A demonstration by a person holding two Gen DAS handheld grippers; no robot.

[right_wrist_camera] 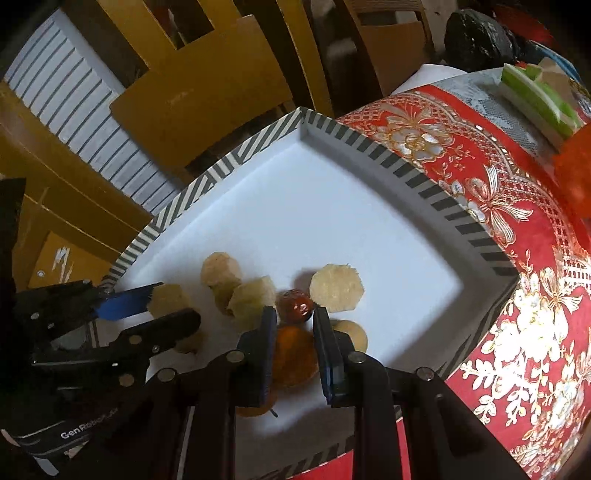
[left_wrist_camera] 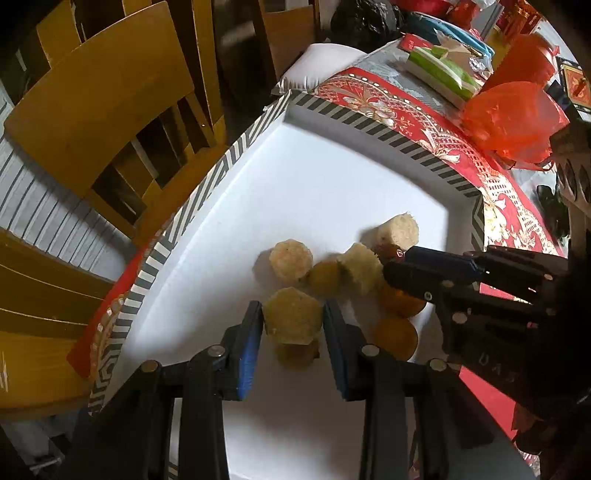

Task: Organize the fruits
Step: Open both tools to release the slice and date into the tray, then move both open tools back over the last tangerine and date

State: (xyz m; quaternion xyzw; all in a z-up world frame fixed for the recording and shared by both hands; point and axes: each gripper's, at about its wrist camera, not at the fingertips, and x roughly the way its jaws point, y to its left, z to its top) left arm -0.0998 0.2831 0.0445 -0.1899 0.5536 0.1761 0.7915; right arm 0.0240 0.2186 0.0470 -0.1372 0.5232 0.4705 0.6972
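A white tray (left_wrist_camera: 303,177) with a black-and-white striped rim holds pale cut fruit chunks, oranges and a red-brown date. My left gripper (left_wrist_camera: 293,314) is shut on a pale hexagonal fruit chunk (left_wrist_camera: 291,315) and holds it just above another piece. It also shows in the right wrist view (right_wrist_camera: 166,301) at the left. My right gripper (right_wrist_camera: 294,312) has its jaws around the red-brown date (right_wrist_camera: 295,305), above an orange (right_wrist_camera: 295,354). In the left wrist view the right gripper (left_wrist_camera: 395,260) comes in from the right at the date (left_wrist_camera: 388,251).
The tray (right_wrist_camera: 332,206) lies on a red and gold patterned tablecloth (right_wrist_camera: 517,258). Wooden chairs (left_wrist_camera: 96,103) stand beyond the table edge. An orange plastic bag (left_wrist_camera: 513,118), a green and white box (left_wrist_camera: 443,74) and a black bag (left_wrist_camera: 365,18) crowd the far end.
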